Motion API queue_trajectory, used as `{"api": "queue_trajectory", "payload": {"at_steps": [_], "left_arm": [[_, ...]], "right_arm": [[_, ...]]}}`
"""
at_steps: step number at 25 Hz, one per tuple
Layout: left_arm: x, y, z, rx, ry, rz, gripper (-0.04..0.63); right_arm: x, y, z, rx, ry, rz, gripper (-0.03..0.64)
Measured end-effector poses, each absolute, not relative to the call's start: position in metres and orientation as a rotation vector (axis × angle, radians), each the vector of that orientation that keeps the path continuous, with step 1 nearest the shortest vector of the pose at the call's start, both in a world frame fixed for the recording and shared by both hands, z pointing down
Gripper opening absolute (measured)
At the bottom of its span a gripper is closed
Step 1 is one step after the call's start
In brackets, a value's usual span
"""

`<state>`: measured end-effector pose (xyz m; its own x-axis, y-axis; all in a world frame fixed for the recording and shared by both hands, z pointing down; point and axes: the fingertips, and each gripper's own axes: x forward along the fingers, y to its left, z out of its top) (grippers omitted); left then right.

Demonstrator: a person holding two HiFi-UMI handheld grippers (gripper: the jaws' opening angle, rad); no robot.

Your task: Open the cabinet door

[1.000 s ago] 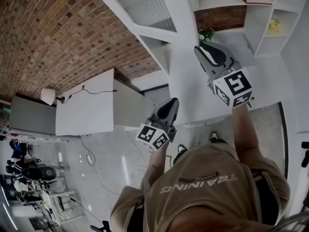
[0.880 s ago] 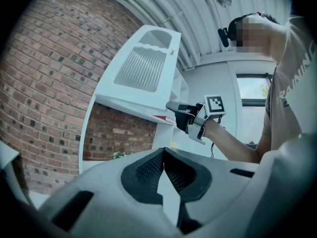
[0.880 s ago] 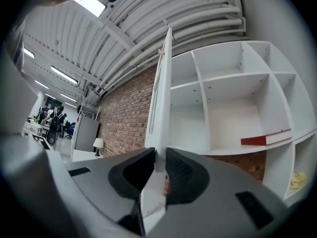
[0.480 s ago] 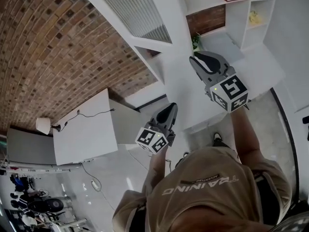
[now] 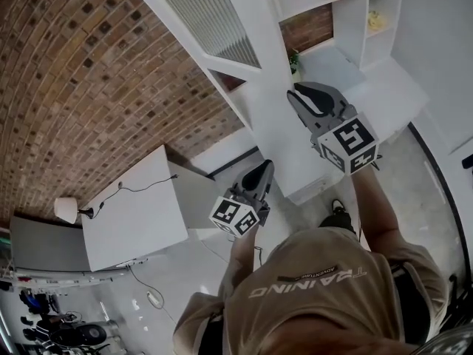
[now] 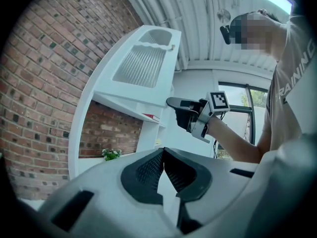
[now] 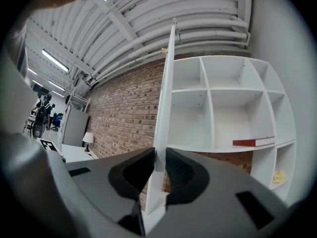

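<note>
The white cabinet door [image 5: 214, 21] with a ribbed pane stands swung out from the white shelf unit [image 5: 355, 35]. My right gripper [image 5: 295, 95] is shut on the door's free edge. In the right gripper view the thin door edge [image 7: 166, 98] runs up between the two dark pads of that gripper [image 7: 159, 165]. My left gripper [image 5: 266, 166] hangs lower and to the left, level, with its jaws shut on nothing. In the left gripper view, past my left gripper's [image 6: 163, 150] closed tips, the right gripper [image 6: 173, 103] shows at the door [image 6: 141, 66].
The shelf unit [image 7: 223, 108] holds a red book [image 7: 252, 143], a yellow item [image 7: 280, 176] and a small plant [image 5: 294, 61]. A brick wall [image 5: 81, 72] runs on the left. A white desk [image 5: 133, 213] with a lamp [image 5: 66, 209] stands below it.
The right gripper, still clamped on the door edge, has moved a little left and up in the head view, and the door has swung with it. The left gripper has shifted slightly alongside.
</note>
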<state>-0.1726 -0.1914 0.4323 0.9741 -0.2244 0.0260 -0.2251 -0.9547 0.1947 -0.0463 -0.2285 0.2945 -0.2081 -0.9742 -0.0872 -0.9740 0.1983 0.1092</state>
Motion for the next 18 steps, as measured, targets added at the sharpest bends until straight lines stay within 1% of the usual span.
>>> {"api": "queue_trajectory", "payload": {"at_steps": [7, 11, 18], "left_arm": [[-0.210, -0.183, 0.438, 2.910, -0.319, 0.044, 0.008], [-0.235, -0.189, 0.441, 2.905, -0.370, 0.029, 0.008], [-0.260, -0.185, 0.443, 2.894, -0.389, -0.007, 0.008]], "right_arm": [[-0.081, -0.219, 0.291, 2.006, -2.437, -0.209, 0.070], [-0.103, -0.219, 0.292, 2.001, -2.446, -0.200, 0.071], [-0.139, -0.218, 0.294, 2.012, -2.425, -0.224, 0.071]]}}
